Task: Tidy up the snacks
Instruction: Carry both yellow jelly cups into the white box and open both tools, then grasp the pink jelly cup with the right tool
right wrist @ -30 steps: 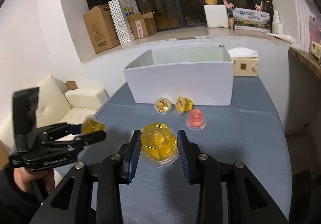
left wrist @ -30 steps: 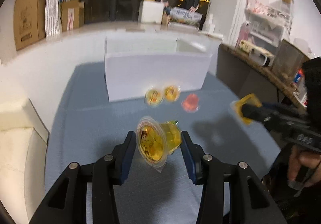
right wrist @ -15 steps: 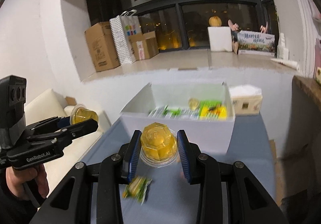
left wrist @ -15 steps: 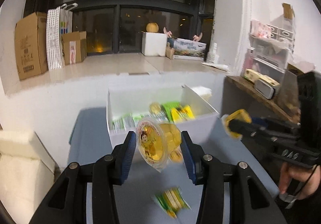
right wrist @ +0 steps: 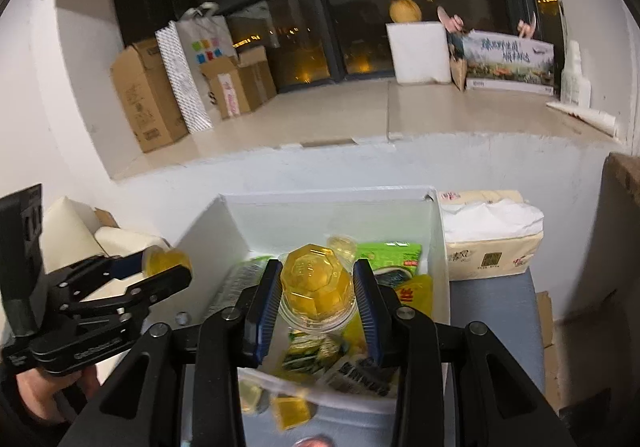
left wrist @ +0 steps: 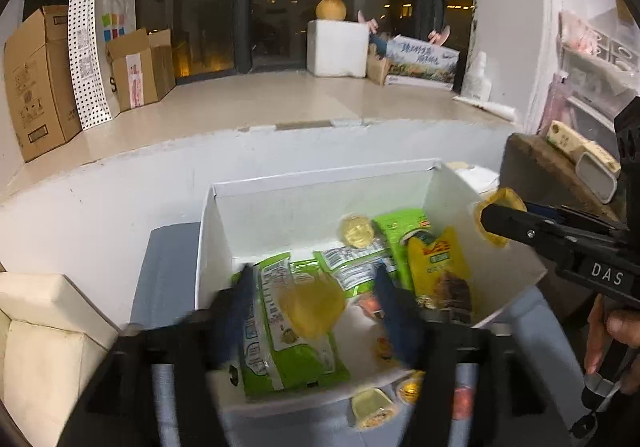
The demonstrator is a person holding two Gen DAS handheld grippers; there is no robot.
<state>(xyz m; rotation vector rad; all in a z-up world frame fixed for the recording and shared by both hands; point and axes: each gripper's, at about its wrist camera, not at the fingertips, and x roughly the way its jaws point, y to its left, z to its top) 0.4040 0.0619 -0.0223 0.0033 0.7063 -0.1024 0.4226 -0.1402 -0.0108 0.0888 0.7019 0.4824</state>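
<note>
Both grippers hover over the open white box (left wrist: 320,183). My left gripper (left wrist: 313,279) is blurred and its jaws are opening. A yellow jelly cup (left wrist: 312,307) sits loose between them, clear of both pads, above the green packets (left wrist: 292,343). My right gripper (right wrist: 317,271) is also opening, but its blue pads (right wrist: 266,307) still touch the sides of a faceted yellow jelly cup (right wrist: 316,287). In the left wrist view the right gripper (left wrist: 496,219) reaches over the box's right wall. The left gripper (right wrist: 168,267) shows at the left of the right wrist view.
The box holds a yellow packet (left wrist: 438,267) and another jelly cup (left wrist: 356,231). More jelly cups (left wrist: 372,411) lie on the blue-grey table (left wrist: 168,275) before the box. A tissue pack (right wrist: 492,235) stands right of it, a cream sofa (left wrist: 48,327) left.
Both grippers travelled forward from the table to above the box. The left jaws spread apart and its jelly cup came free and dropped lower. The right one keeps its cup.
</note>
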